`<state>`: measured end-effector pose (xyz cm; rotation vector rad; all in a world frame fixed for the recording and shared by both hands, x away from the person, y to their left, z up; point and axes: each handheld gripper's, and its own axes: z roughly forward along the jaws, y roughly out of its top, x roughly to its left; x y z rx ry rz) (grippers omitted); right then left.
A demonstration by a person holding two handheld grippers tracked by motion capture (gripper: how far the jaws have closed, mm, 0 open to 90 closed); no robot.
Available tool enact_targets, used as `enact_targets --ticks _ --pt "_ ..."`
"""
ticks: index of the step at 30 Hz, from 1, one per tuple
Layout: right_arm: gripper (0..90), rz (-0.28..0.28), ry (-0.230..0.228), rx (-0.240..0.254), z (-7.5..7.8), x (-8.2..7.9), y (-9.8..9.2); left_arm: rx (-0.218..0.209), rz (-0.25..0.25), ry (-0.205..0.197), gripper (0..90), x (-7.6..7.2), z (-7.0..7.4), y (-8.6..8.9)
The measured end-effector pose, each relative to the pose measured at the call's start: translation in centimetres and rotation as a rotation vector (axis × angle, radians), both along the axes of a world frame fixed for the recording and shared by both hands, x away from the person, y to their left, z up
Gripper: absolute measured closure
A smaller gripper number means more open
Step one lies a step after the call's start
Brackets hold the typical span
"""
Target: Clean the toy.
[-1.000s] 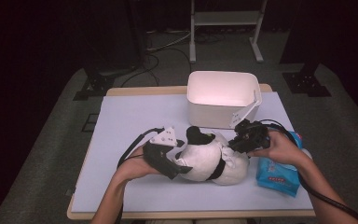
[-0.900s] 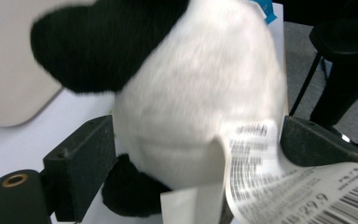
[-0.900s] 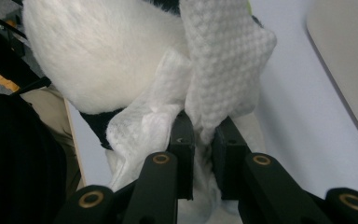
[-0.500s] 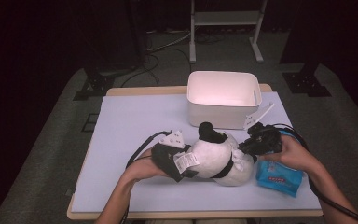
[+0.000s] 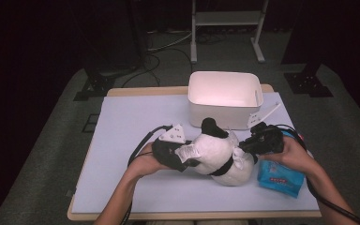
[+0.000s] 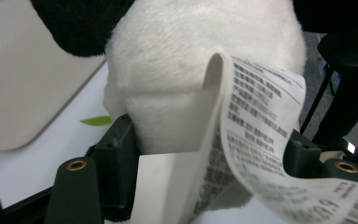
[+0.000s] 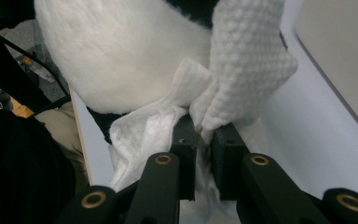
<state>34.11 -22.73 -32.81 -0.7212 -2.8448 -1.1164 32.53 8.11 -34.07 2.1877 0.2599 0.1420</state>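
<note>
A white and black plush panda (image 5: 215, 152) lies on the pale mat near the front. My left gripper (image 5: 183, 157) is at its left end. In the left gripper view its jaws have just been closing and now press a white bulge of the plush (image 6: 182, 70). A printed paper tag (image 6: 261, 116) curls across the left gripper (image 6: 209, 154) and hides its right pad. My right gripper (image 5: 243, 147) is at the toy's right side. It is shut on a white wipe (image 7: 247, 79), which the right gripper (image 7: 205, 135) holds against the plush (image 7: 121, 56).
A white empty bin (image 5: 225, 93) stands just behind the toy at the back of the mat (image 5: 136, 117). A blue packet of wipes (image 5: 279, 178) lies by the right hand at the front right. Cables trail from both grippers toward the front edge.
The panda has shifted slightly to the right and its black ear has risen. The left gripper followed it in, and the right hand with the wipe drew a little to the right.
</note>
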Motion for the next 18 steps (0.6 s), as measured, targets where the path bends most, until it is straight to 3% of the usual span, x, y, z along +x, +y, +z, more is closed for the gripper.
enact_targets --ticks 10,18 --pt "81.2 0.025 0.019 0.082 -0.9 0.1 0.5 0.027 -0.011 -0.040 36.4 -0.2 2.4 0.7" --pt "81.0 0.009 -0.028 0.047 1.8 -0.1 -0.4 0.014 -0.031 -0.058 35.3 -0.7 2.5 -0.6"
